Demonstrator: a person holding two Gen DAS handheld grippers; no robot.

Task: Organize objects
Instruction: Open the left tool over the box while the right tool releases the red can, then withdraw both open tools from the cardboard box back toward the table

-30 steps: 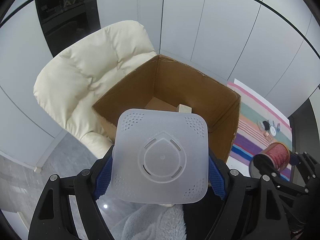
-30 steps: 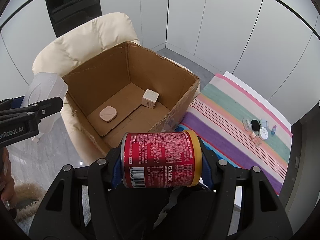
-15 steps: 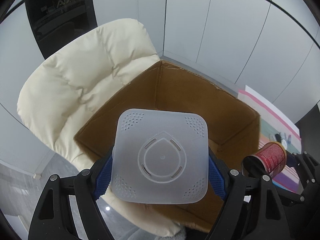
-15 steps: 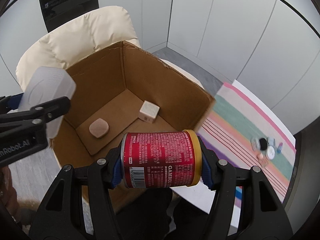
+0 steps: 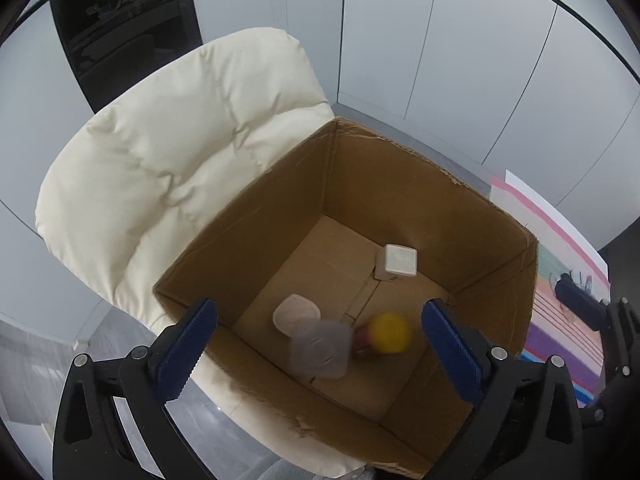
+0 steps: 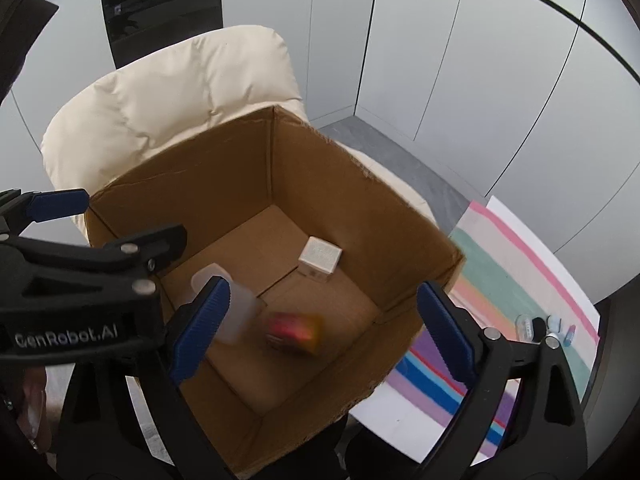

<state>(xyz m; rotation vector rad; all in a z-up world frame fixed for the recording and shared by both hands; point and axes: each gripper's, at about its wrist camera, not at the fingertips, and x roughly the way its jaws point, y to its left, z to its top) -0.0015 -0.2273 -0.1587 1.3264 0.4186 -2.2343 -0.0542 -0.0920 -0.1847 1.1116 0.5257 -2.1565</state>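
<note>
1. Left claw point(image 5: 320, 344): spread wide, holding nothing, above cardboard box point(image 5: 400, 184) on cream chair point(image 5: 180, 152).
2. Blurred translucent container point(image 5: 320, 348) mid-box, apparently tumbling beside pale pad point(image 5: 296, 314).
3. Red can point(image 6: 294, 330), blurred too, low in box; could roll and knock white cube point(image 6: 320, 258).
4. Right claw point(image 6: 320, 328): wide, empty.
5. Small items point(image 6: 544, 326) left on striped cloth point(image 6: 500, 280); risk of box tipping off soft cushion.

A cream padded chair point(image 5: 168, 160) carries the open cardboard box point(image 5: 400, 184); a striped cloth point(image 6: 508, 280) lies beside it.
</note>
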